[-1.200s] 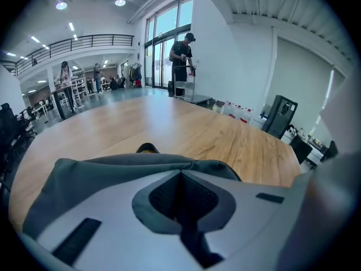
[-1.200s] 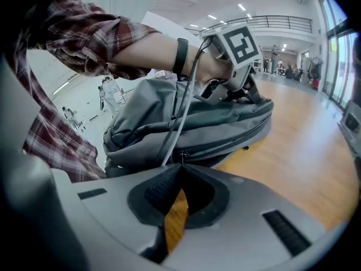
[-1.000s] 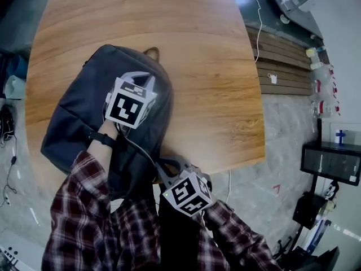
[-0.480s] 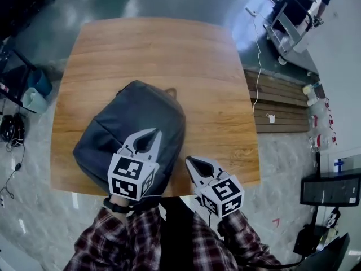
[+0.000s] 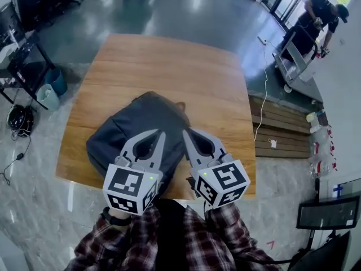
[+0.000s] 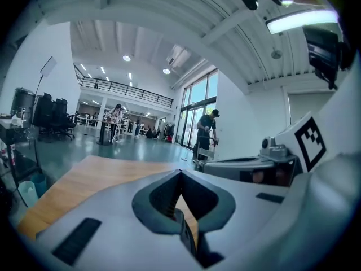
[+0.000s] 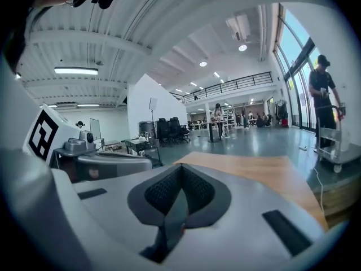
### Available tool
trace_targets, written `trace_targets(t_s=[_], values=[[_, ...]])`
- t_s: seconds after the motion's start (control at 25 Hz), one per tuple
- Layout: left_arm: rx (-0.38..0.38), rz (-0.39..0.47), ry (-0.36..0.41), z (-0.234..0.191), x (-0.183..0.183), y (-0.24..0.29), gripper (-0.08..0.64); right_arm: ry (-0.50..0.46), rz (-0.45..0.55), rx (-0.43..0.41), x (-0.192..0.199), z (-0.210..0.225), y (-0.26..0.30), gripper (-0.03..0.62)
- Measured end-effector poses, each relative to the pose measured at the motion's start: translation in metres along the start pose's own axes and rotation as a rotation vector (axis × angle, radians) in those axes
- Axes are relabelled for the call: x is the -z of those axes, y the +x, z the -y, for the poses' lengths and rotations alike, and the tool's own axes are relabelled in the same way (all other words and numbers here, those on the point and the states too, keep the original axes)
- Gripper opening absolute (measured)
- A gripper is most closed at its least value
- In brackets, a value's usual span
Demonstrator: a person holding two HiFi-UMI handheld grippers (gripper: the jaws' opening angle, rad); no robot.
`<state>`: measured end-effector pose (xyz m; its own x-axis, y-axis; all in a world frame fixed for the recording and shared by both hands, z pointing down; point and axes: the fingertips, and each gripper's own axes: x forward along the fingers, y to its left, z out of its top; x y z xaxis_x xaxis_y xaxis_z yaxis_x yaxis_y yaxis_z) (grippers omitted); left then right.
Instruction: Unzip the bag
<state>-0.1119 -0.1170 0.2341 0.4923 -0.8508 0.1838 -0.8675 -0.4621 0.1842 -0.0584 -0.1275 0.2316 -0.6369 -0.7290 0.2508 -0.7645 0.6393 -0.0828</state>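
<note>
Wooden tabletop (image 5: 169, 61) carries a dark bag (image 5: 124, 123) toward 7 o'clock; left gripper (image 5: 161, 134) and right gripper (image 5: 186, 132) hover above its 5 o'clock side, fingers pressed together.

Two claws are held side by side in front of the body, both pointed forward and away from the person. The left claw (image 5: 161, 134) is shown with its jaws closed tip to tip, with nothing caught between them. The right claw (image 5: 186, 132) is likewise closed and empty. Their tips are kept near each other but apart. The left marker cube (image 5: 131, 188) and right marker cube (image 5: 221, 182) are turned upward. Both forearms are covered by plaid sleeves (image 5: 228, 239); a dark band (image 5: 114, 219) is worn on the left wrist.
</note>
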Motion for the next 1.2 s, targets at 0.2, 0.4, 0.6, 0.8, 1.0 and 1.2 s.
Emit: trace_targets(t_s=[0.2, 0.4, 0.6, 0.8, 1.0, 1.2], values=[[0.004, 0.024, 0.004, 0.003, -0.011, -0.006, 0.006, 0.037, 0.015, -0.025, -0.007, -0.007, -0.005, 0.011], [0.023, 0.024, 0.027, 0.006, -0.018, 0.001, 0.006, 0.051, 0.008, -0.030, -0.008, -0.004, 0.000, 0.011], [0.049, 0.020, 0.030, 0.022, -0.019, 0.011, 0.006, 0.039, -0.007, -0.028, -0.006, -0.002, -0.003, 0.011], [0.079, 0.017, 0.036, 0.034, -0.020, 0.027, 0.006, 0.037, -0.008, -0.010, -0.006, 0.013, -0.006, 0.011], [0.102, 0.012, 0.045, 0.050, -0.018, 0.039, 0.006, 0.024, -0.011, 0.012, -0.004, 0.028, -0.016, 0.011], [0.151, 0.008, 0.039, 0.065, -0.011, 0.071, 0.006, 0.021, -0.029, 0.059, 0.006, 0.060, -0.018, 0.011]])
